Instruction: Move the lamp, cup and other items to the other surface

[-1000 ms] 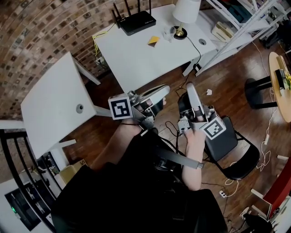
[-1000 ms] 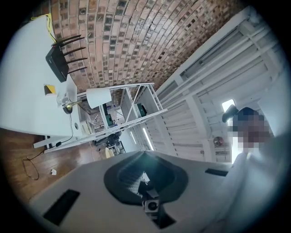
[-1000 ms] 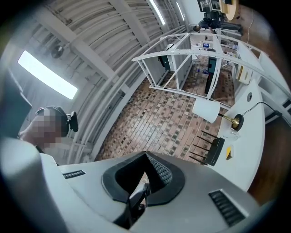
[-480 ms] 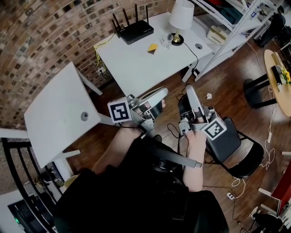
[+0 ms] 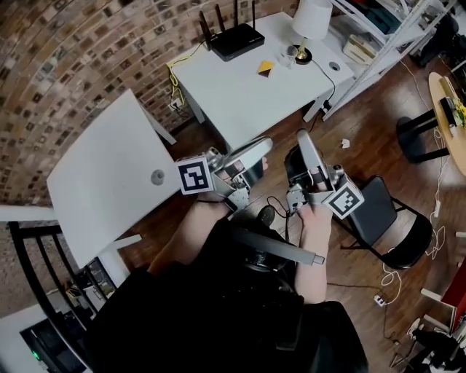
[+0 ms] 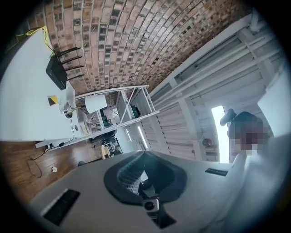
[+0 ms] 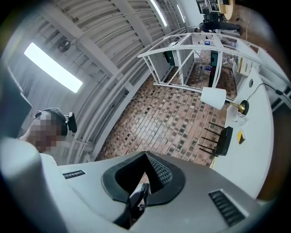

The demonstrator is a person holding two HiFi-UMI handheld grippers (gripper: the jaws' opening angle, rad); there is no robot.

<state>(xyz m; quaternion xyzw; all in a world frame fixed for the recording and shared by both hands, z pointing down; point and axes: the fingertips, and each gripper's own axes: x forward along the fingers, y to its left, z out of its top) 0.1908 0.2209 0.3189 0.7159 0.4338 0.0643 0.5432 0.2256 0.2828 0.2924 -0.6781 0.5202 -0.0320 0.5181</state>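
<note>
A white-shaded lamp [image 5: 312, 20] stands on the far white table [image 5: 247, 95], with a clear cup [image 5: 290, 55], a small yellow item [image 5: 266, 67] and a black router [image 5: 237, 40] beside it. My left gripper [image 5: 262, 146] and right gripper [image 5: 302, 138] hover side by side over the wooden floor, short of that table's near edge. Both are shut and hold nothing. In the left gripper view, the lamp [image 6: 94, 103] and router [image 6: 58, 72] are far off. From the right gripper view, the lamp [image 7: 213, 97] and cup [image 7: 239, 119] are just as distant.
A second white table [image 5: 109, 182] stands tilted at the left, by the brick wall. A white shelf rack [image 5: 393, 36] is at the far right, a black chair [image 5: 386, 218] right of my right hand, and cables lie on the floor. A black railing [image 5: 29, 291] is at the lower left.
The person has stepped along with both grippers held out in front. The left white table now lies closer and larger in the head view. Neither gripper's jaws have changed.
</note>
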